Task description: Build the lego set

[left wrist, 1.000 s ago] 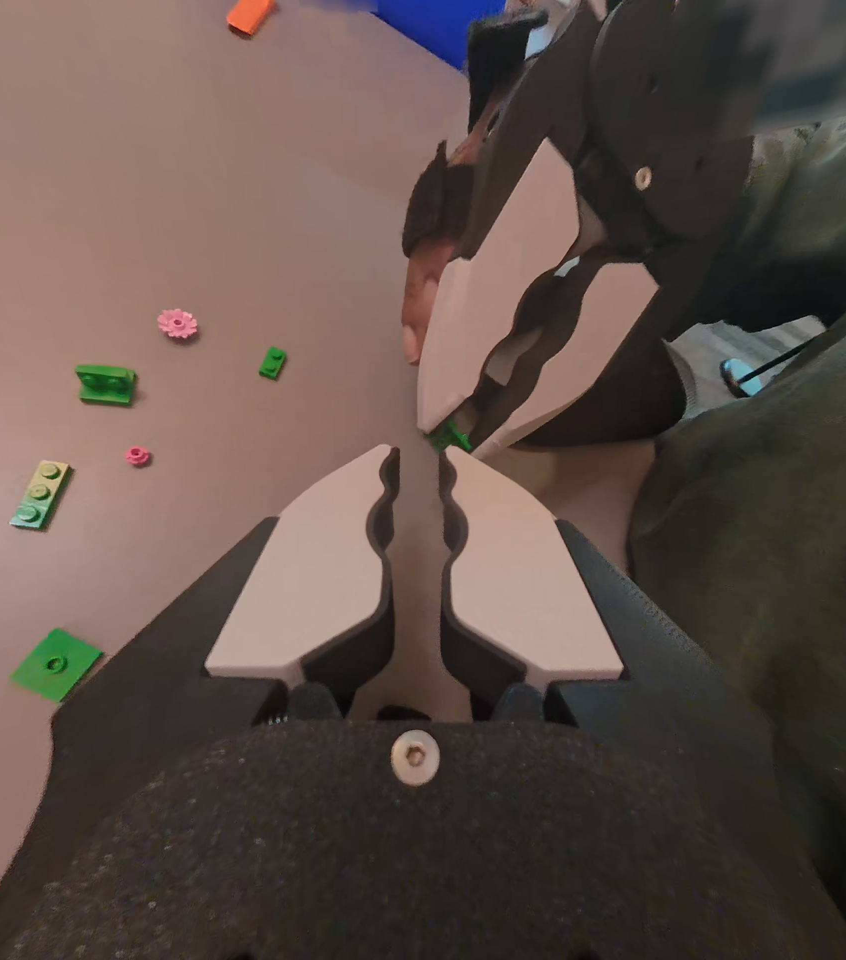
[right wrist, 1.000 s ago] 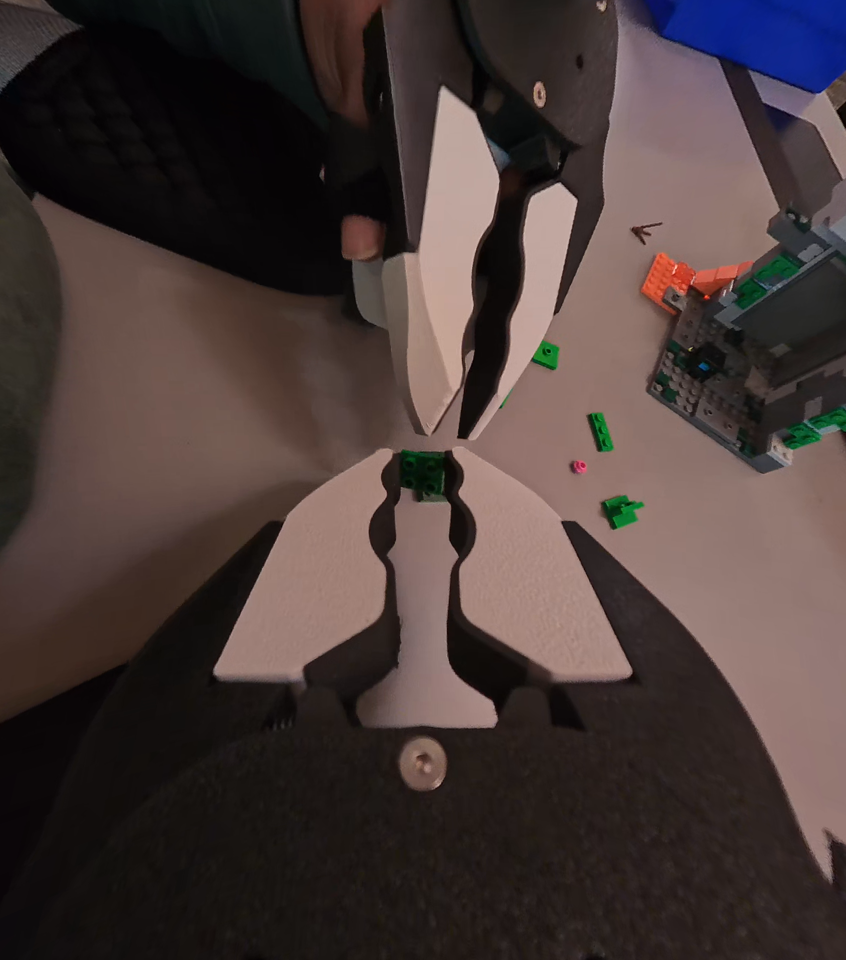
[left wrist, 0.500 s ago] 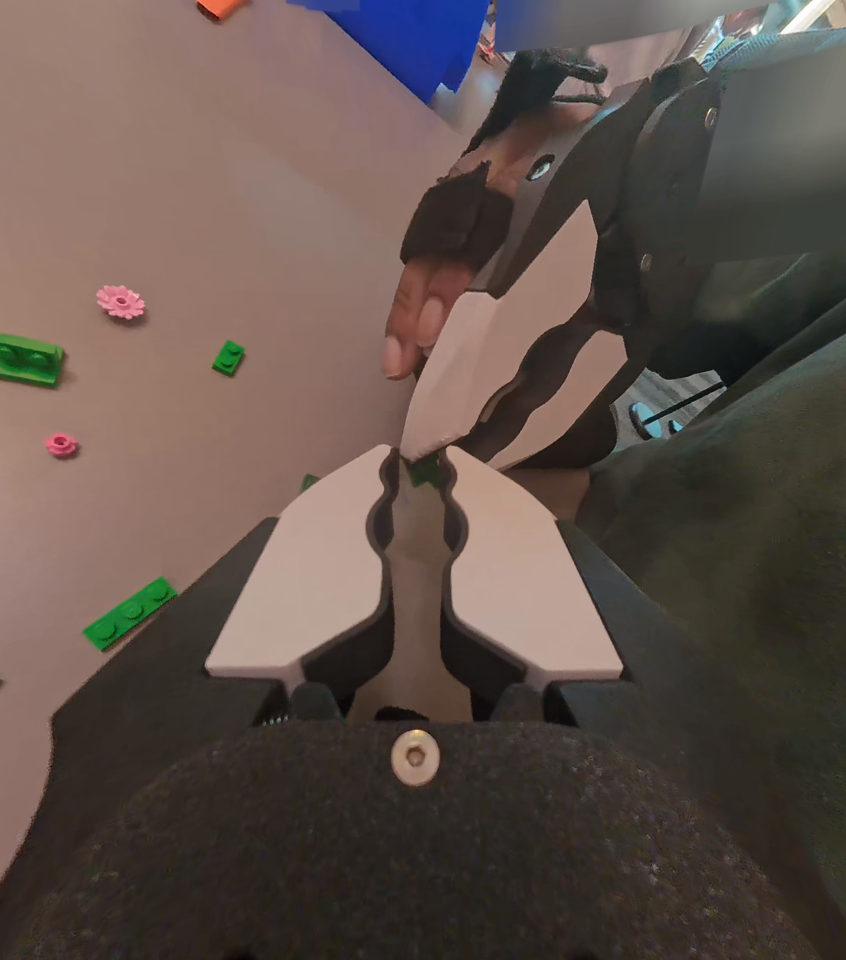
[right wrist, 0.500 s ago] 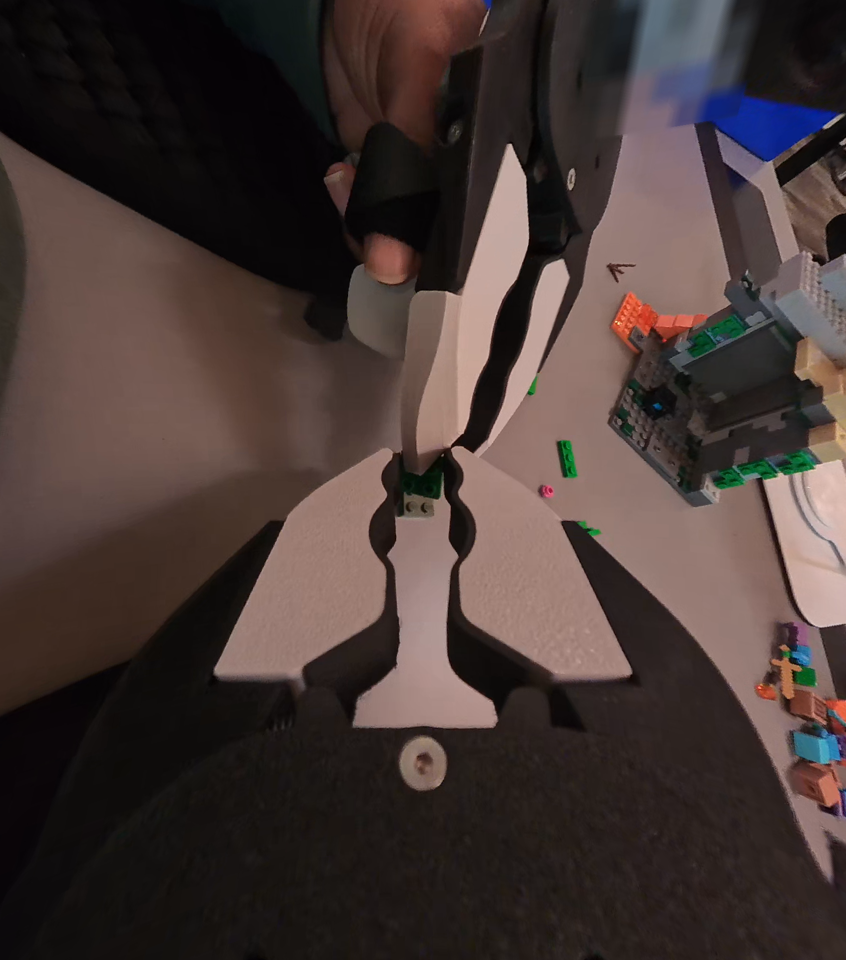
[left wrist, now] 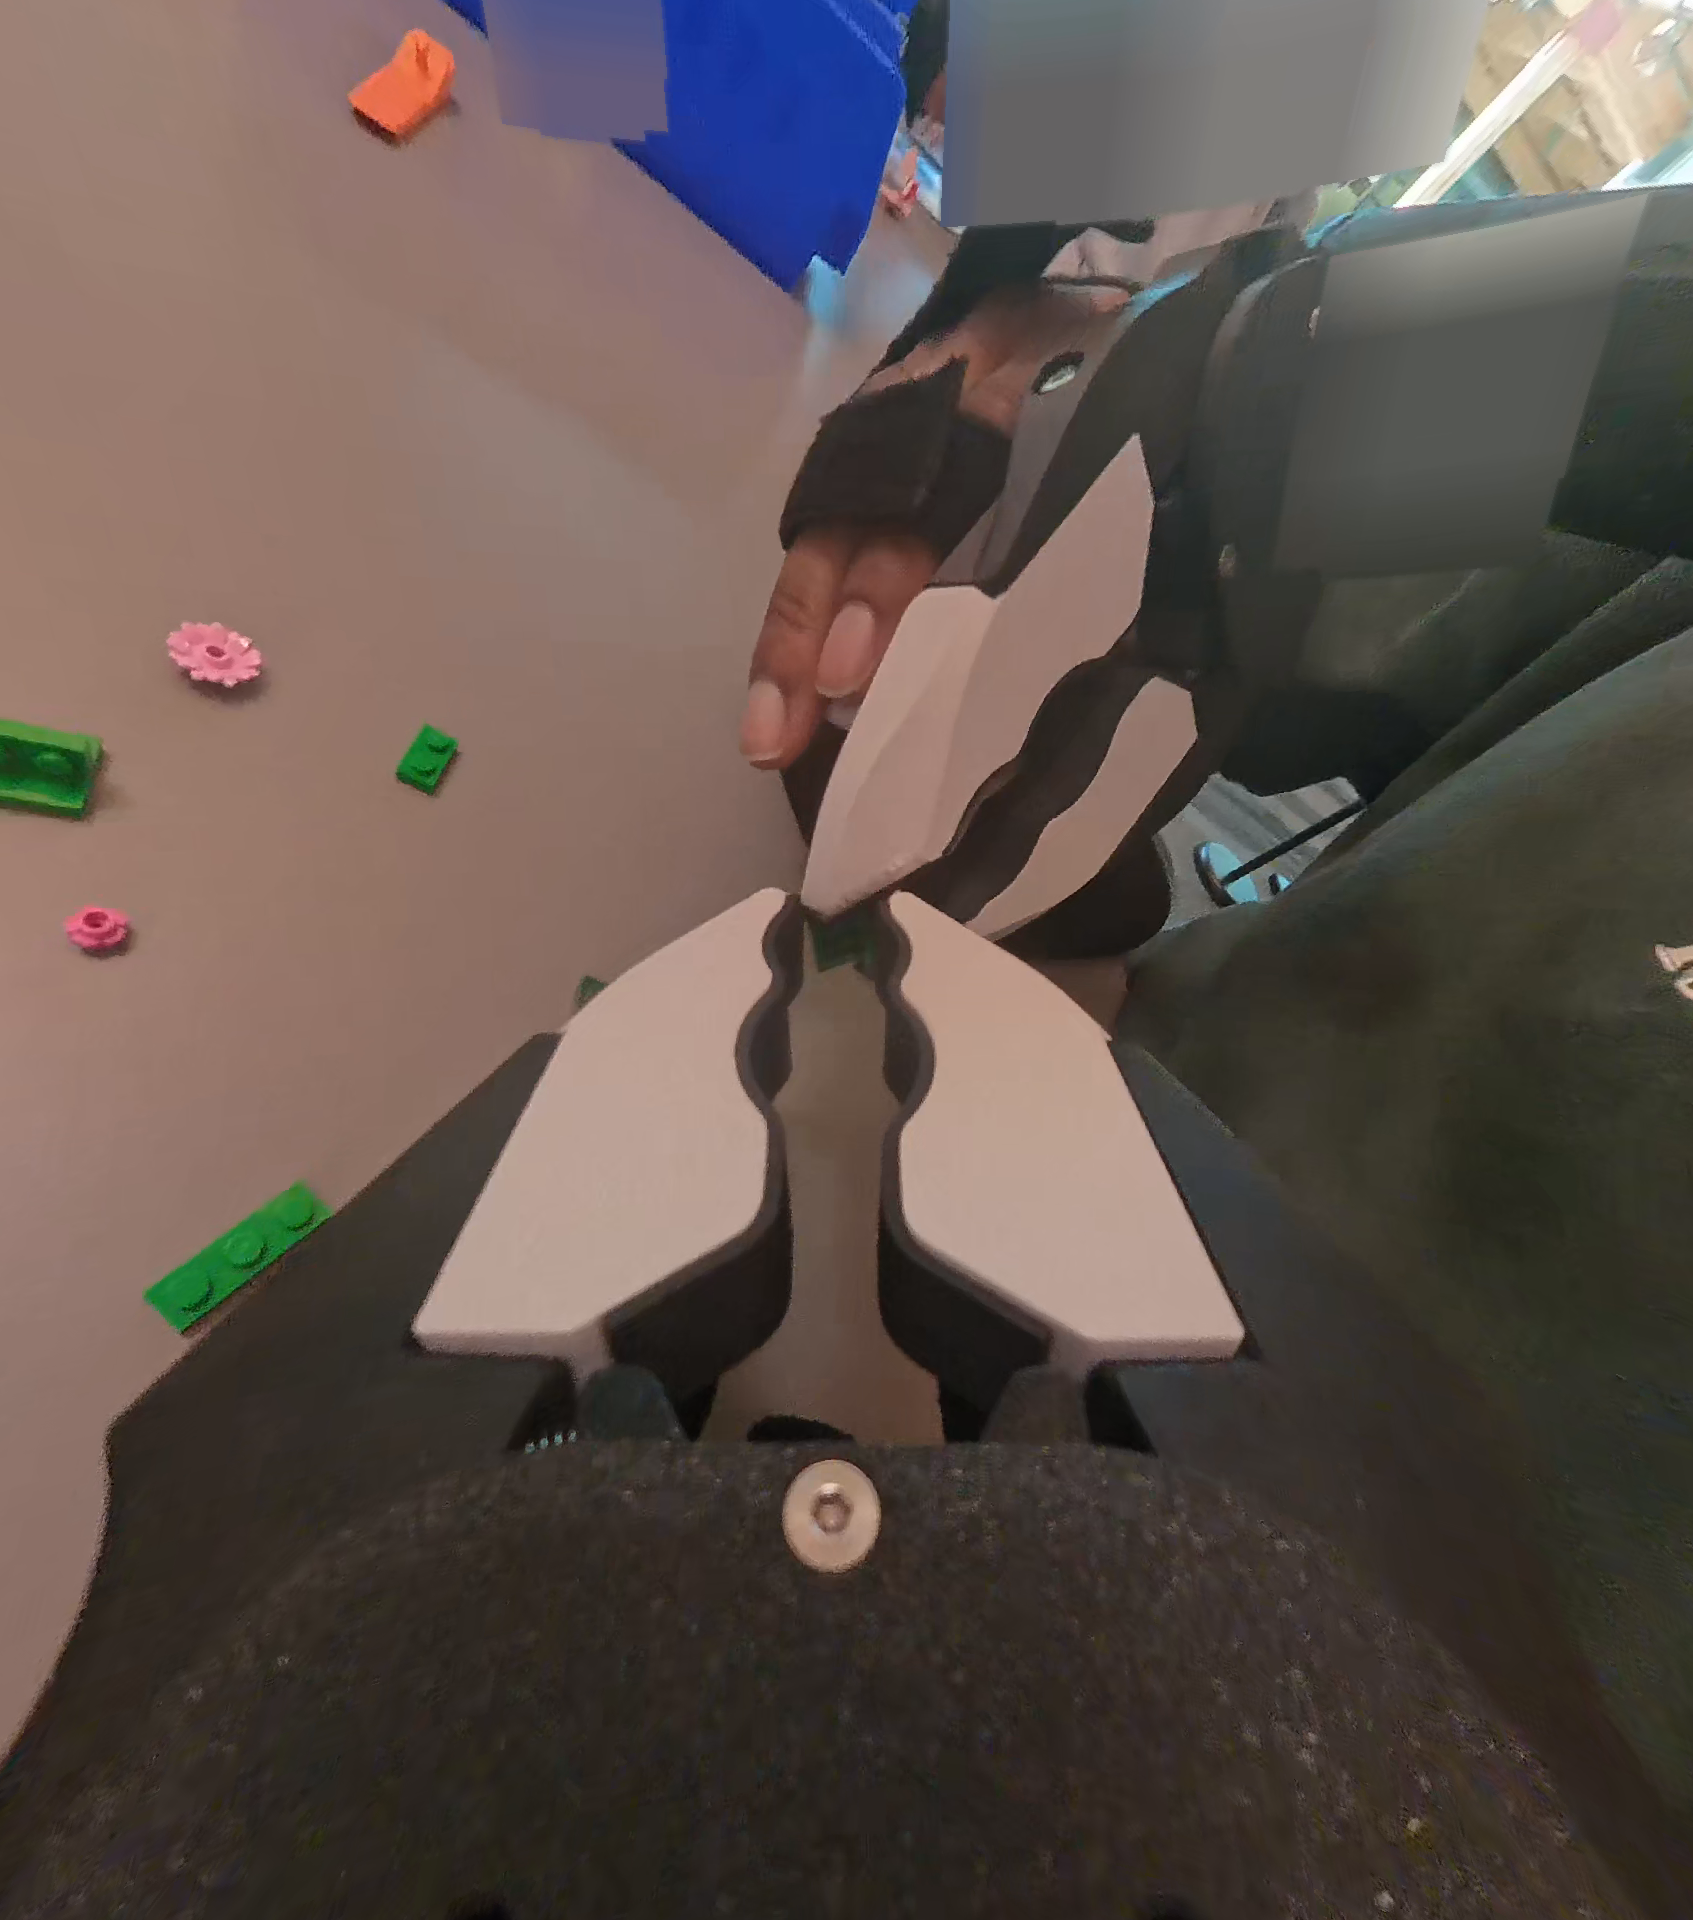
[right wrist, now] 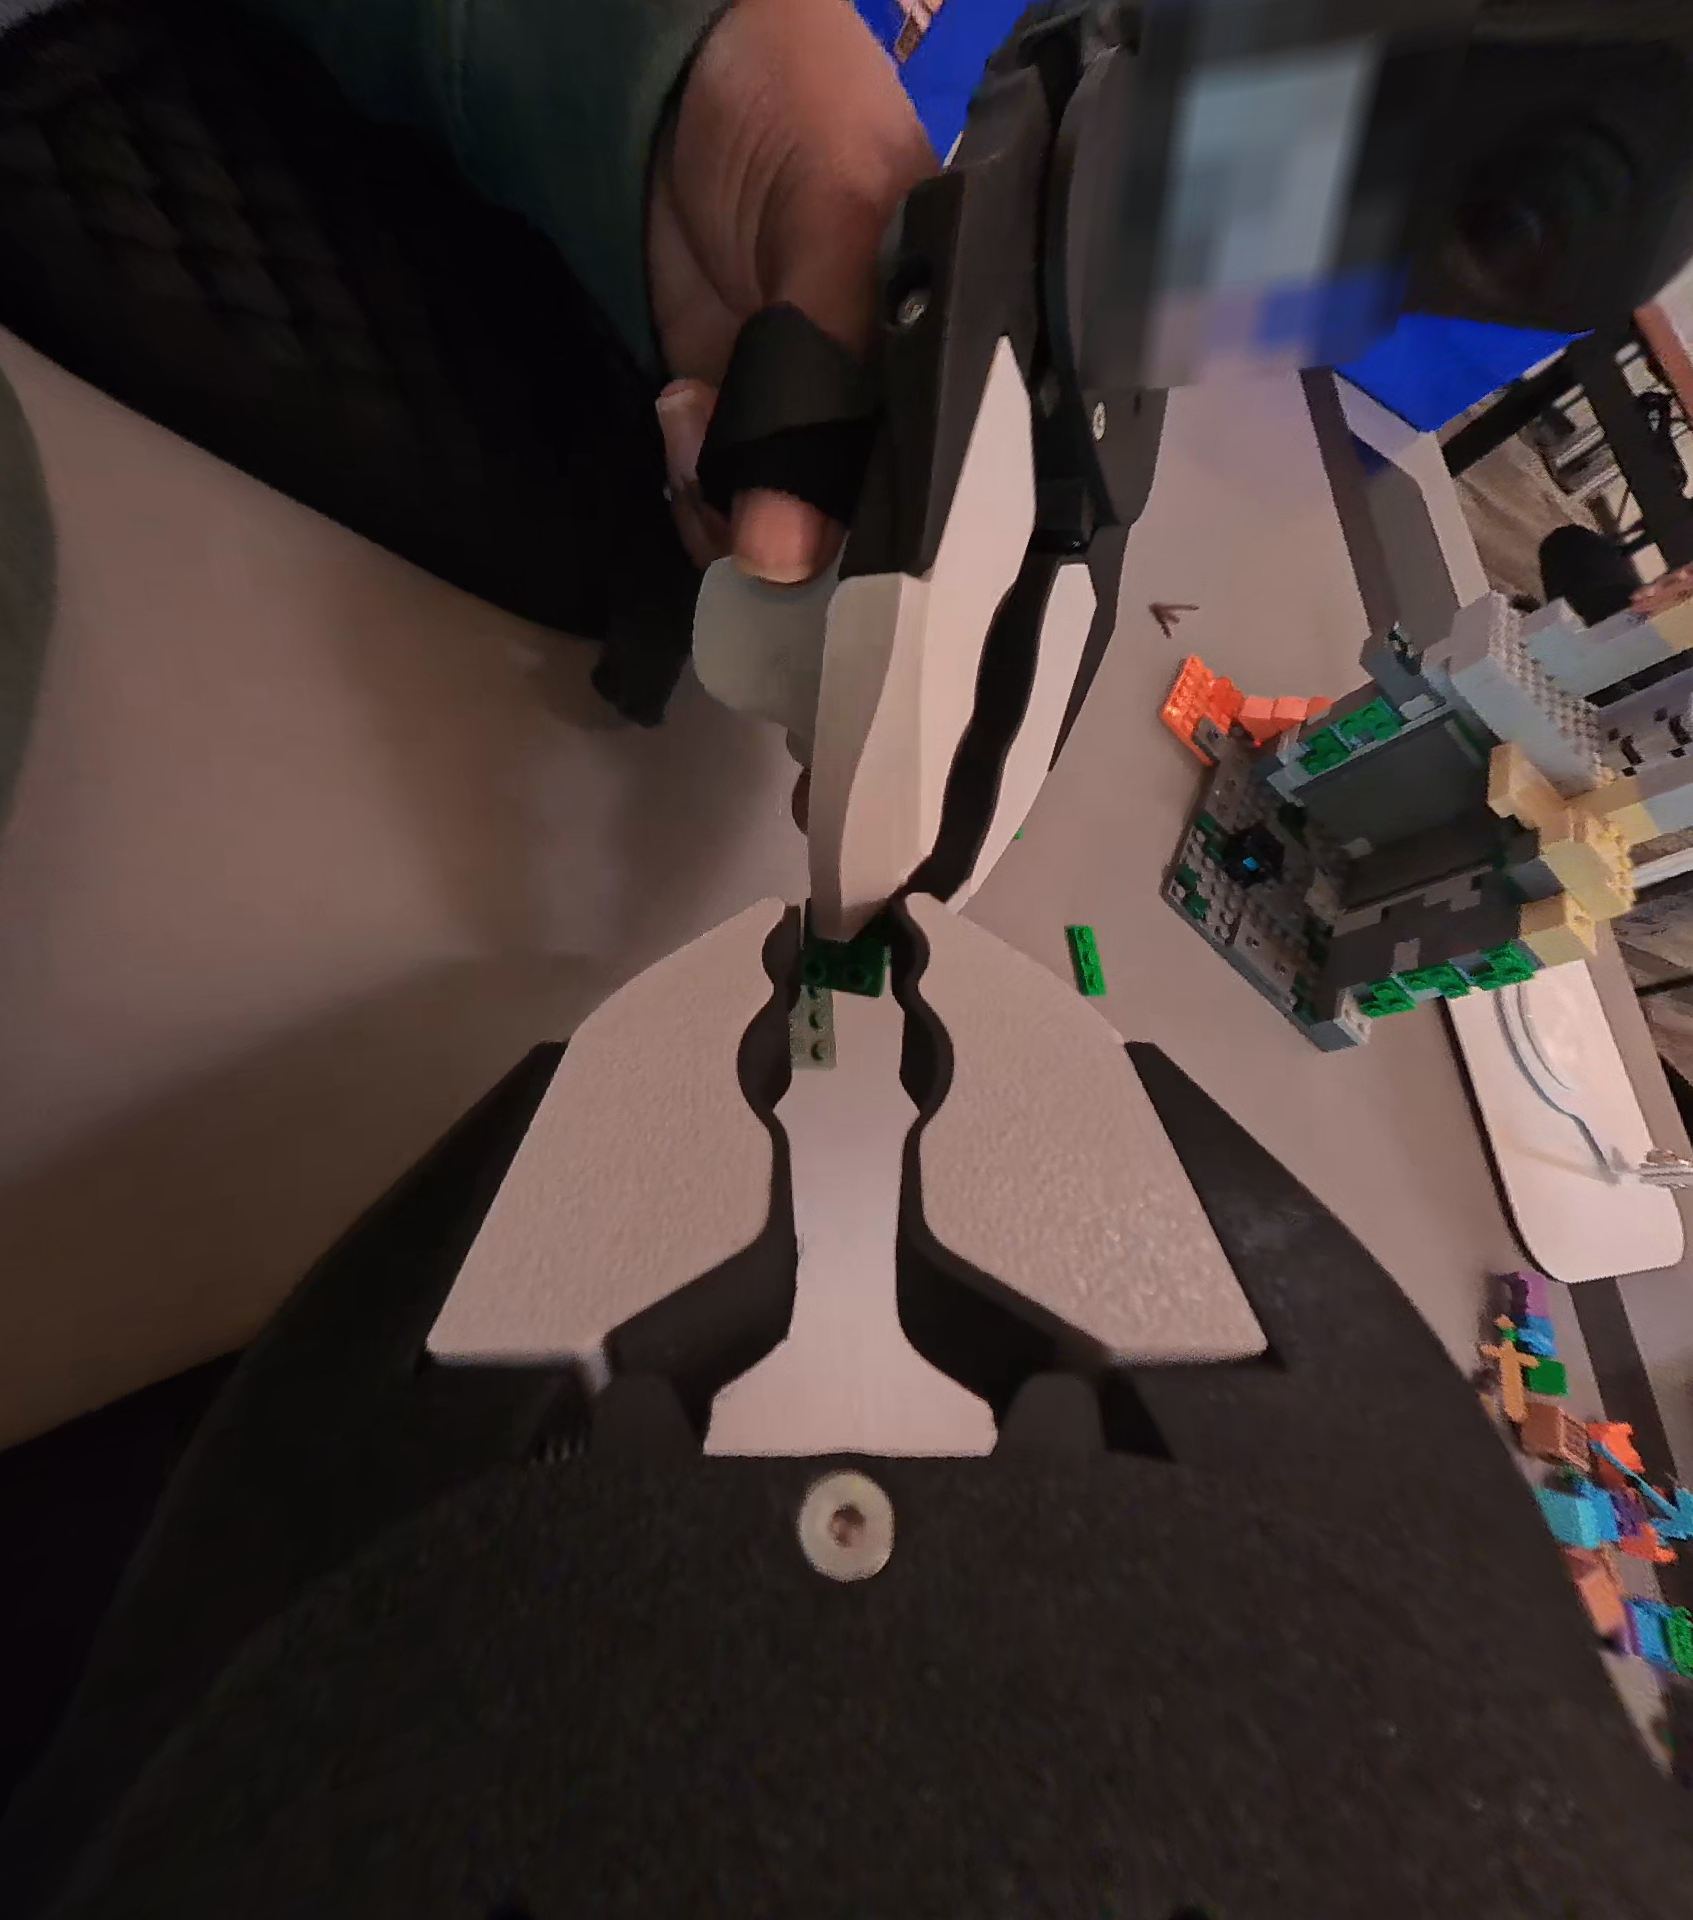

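The right gripper (right wrist: 847, 920) clamps a small green plate (right wrist: 847, 966) with a pale piece beneath, held above the table (right wrist: 302, 831). The left gripper (left wrist: 837, 914) meets it tip to tip, its jaws narrowly parted around that plate; whether they pinch it I cannot tell.

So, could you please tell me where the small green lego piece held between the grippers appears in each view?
Left wrist view: the green lego piece sits just above centre, at the left gripper fingertips, partly hidden by the right gripper's tip.
Right wrist view: the piece sits just above centre, gripped at the right gripper tips, a grey plate attached below it.
Shared landmark: the long green plate lying on the table.
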`<state>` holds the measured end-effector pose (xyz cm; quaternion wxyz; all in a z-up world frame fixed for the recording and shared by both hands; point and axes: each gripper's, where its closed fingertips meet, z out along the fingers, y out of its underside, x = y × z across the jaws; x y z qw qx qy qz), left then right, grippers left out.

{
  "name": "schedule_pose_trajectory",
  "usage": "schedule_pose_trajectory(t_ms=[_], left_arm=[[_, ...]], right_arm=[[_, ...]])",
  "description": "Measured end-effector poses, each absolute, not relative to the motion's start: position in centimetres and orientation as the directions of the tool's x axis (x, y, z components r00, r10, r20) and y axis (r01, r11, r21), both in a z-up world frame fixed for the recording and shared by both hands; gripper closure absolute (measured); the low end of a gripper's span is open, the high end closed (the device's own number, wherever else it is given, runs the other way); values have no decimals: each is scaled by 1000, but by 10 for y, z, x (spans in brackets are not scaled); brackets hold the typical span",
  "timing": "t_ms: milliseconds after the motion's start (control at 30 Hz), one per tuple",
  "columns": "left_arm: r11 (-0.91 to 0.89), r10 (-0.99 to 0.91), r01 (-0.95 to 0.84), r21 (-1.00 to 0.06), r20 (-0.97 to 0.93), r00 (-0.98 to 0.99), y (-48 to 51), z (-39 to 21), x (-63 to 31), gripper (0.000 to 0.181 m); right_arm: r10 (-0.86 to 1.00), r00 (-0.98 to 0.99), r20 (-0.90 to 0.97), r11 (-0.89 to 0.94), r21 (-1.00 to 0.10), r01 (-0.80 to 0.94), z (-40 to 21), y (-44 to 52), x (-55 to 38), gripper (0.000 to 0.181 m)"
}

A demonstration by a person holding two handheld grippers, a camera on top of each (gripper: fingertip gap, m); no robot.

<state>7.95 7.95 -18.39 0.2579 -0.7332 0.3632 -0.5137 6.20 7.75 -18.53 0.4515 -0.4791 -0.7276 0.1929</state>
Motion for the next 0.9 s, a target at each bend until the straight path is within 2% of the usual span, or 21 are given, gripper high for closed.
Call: schedule_pose_trajectory(t_ms=[167, 333, 467, 633, 900], left_arm=[[-588, -809, -220, -778, 569, 149, 78, -169, 78, 169], [-594, -803, -174, -785, 592, 72, 74, -156, 76, 169], [-619, -781, -150, -771, 625, 5, 69, -149, 75, 169], [-643, -756, -128, -755, 652, -48, 67, -144, 76, 169], [-637, -762, -147, -757, 647, -27, 67, -149, 78, 169]], right_arm=[[912, -122, 391, 404, -814, 417, -170, 74, 62, 160], [926, -140, 351, 378, -860, 342, -161, 71, 65, 153], [911, -138, 389, 412, -855, 316, -156, 69, 63, 153], [900, -130, 416, 436, -851, 291, -150, 68, 64, 163], [907, -139, 398, 421, -839, 344, -155, 69, 67, 164]])
